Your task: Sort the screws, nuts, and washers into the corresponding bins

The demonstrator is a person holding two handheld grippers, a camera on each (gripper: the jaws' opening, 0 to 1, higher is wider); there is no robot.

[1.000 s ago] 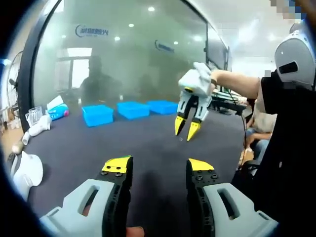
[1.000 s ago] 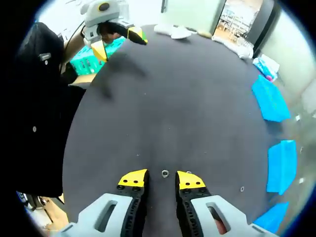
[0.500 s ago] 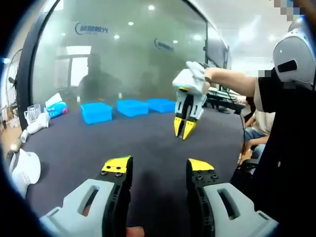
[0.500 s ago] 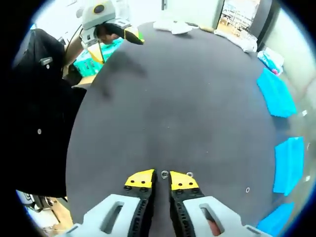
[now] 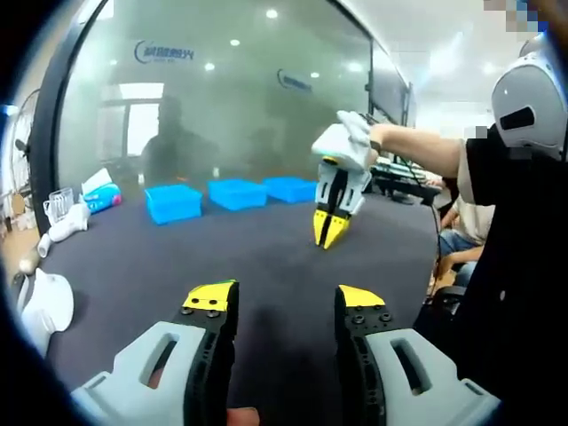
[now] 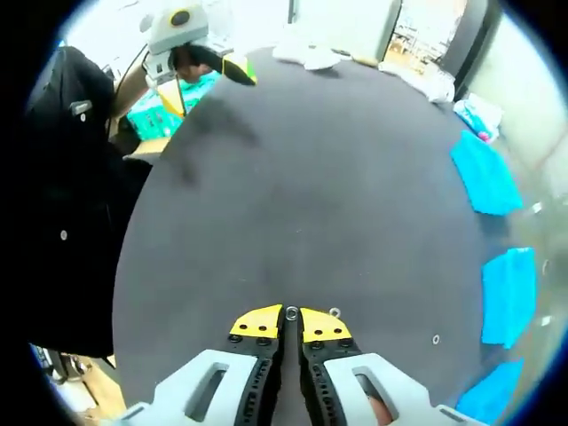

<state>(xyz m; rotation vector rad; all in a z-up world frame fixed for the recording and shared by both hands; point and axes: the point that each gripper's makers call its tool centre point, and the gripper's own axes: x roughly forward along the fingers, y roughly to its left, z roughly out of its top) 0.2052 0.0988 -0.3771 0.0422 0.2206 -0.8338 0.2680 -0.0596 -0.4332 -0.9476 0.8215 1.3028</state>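
Dark table (image 6: 311, 177) carries blue bins (image 6: 508, 293) at three o'clock. Right gripper (image 6: 291, 325) pinches a small, light, slippery washer (image 6: 291, 311) by its rim; left gripper (image 5: 282, 300) gapes empty.

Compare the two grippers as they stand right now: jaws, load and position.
The left gripper has its jaws spread wide with nothing between them; the right gripper has its jaws pinched together on a small metal ring. The left hangs back near the table's edge; the right is further out over the dark table. Both have grey bodies and yellow tips.
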